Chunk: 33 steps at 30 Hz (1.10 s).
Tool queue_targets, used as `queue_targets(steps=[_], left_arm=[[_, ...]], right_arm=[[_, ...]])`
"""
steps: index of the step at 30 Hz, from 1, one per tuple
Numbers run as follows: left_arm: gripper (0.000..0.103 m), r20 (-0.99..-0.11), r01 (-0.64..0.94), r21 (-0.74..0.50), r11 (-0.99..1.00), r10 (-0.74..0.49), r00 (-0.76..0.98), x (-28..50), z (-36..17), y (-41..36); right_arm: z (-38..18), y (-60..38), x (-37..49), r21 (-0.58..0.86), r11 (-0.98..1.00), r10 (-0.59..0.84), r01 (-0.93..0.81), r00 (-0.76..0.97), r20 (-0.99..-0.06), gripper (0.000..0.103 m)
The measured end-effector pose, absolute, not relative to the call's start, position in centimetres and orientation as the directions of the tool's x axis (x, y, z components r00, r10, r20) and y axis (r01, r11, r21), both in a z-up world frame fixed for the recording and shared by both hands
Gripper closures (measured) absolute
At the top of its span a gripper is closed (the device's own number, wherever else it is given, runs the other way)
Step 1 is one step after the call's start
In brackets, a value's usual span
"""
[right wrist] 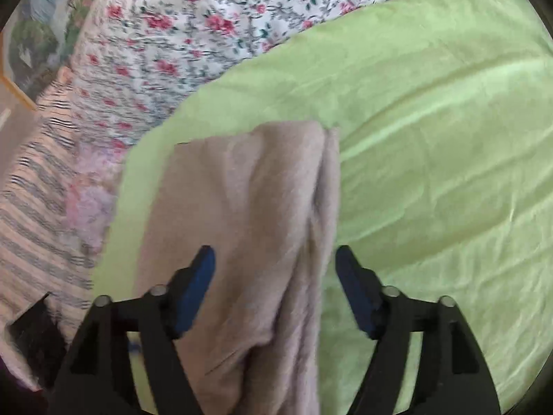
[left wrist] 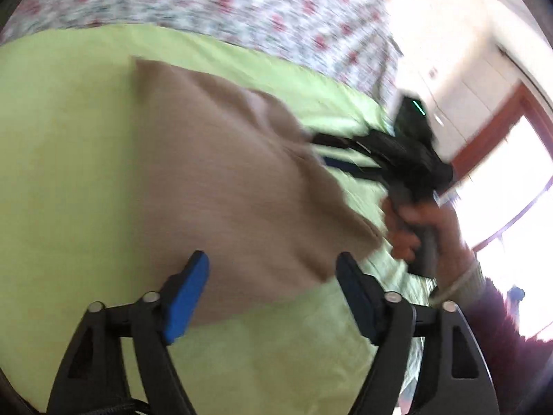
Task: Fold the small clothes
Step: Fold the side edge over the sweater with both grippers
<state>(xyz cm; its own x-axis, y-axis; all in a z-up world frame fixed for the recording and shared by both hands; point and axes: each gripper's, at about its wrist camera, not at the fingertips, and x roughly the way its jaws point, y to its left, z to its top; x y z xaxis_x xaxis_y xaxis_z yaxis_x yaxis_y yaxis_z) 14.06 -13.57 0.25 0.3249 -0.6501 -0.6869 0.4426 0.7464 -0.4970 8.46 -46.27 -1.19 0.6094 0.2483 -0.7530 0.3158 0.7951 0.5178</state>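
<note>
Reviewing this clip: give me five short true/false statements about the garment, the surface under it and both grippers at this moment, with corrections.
1. The beige garment lies on a light green sheet. True.
2. The left gripper is clamped shut on the garment. False: its jaws stand wide apart, with cloth lying below and between them, not pinched.
3. The right gripper is open above the garment. True.
4. Beyond the green sheet lies plain blue bedding. False: it is a white floral bedspread with red flowers.
5. In the left wrist view, a person's hand holds the other gripper at the garment's right edge. True.
</note>
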Motion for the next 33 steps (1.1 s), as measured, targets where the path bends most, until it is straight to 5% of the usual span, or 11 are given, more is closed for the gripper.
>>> queue_targets(steps=[15, 16, 18, 21, 23, 33], left_arm=[[0.016, -0.688, 0.238, -0.673, 0.7, -0.711, 0.144, 27.8, -7.8, -13.1], [0.018, -0.692, 0.247, -0.667, 0.703, -0.707, 0.146, 28.2, -8.0, -13.6], [0.029, -0.703, 0.261, -0.651, 0.712, -0.696, 0.146, 28.7, -8.4, -14.3], [0.045, -0.711, 0.292, -0.628, 0.721, -0.685, 0.161, 28.5, -8.3, -14.9], [0.053, -0.692, 0.303, -0.639, 0.707, -0.7, 0.175, 27.8, -7.4, -14.4], [0.054, -0.679, 0.309, -0.603, 0.735, -0.677, 0.286, 19.2, -2.4, -3.0]], right_arm=[[-5.0, -46.8, 10.0, 0.575, 0.763, 0.35, 0.294, 0.561, -0.751, 0.028], [-5.0, -46.9, 10.2, 0.579, 0.761, 0.354, 0.293, 0.56, -0.749, 0.029], [-5.5, -46.8, 10.8, 0.585, 0.753, 0.368, 0.302, 0.544, -0.754, 0.054], [-5.7, -46.4, 11.0, 0.597, 0.742, 0.377, 0.306, 0.546, -0.748, 0.069], [-4.8, -45.5, 10.7, 0.606, 0.74, 0.376, 0.292, 0.568, -0.733, 0.072], [-3.4, -34.1, 10.5, 0.705, 0.703, 0.546, 0.09, 0.568, -0.616, 0.074]])
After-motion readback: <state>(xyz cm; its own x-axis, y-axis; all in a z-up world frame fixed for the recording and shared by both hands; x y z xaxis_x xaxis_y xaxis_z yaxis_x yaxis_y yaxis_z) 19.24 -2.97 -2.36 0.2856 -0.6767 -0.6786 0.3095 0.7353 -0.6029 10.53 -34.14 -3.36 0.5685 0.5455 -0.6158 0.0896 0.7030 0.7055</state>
